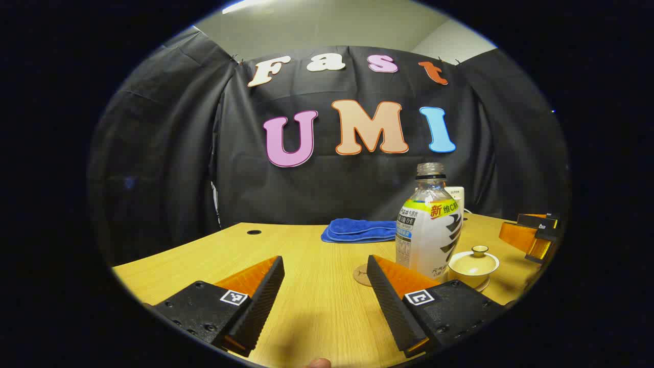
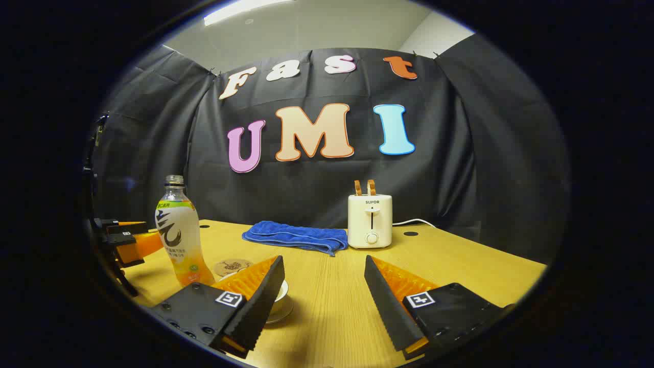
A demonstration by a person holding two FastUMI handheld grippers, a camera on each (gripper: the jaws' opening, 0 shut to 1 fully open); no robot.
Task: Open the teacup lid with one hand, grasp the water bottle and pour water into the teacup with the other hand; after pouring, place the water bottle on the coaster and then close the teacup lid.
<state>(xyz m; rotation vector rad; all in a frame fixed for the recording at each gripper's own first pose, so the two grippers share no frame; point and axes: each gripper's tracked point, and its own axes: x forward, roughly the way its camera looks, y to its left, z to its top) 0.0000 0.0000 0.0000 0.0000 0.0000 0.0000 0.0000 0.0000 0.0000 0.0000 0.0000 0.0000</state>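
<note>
- Teacup (image 1: pixel 473 268) with its lid (image 1: pixel 473 260) on sits on the wooden table (image 1: pixel 317 306), just right of the water bottle (image 1: pixel 428 230) in the left gripper view; I judge step 1, lifting the lid, is not yet begun.
- Left gripper (image 1: pixel 324 299) hangs over bare table with its 2 fingers spread wide, grasping nothing; the bottle stands uncapped ahead to its right.
- Coaster (image 1: pixel 361 275) lies flat just left of the bottle's base, touching or nearly so; I cannot tell which.
- Right gripper (image 2: pixel 323 301) is likewise released and empty, the teacup partly hidden behind its left finger.
- Next, I would steer 1 gripper onto the lid's small knob, the other to the bottle's waist.
- Writing: the bottle label carries Chinese characters, too small for me to read beyond "C"; the toaster (image 2: pixel 370 221) front reads "SUPOR".
</note>
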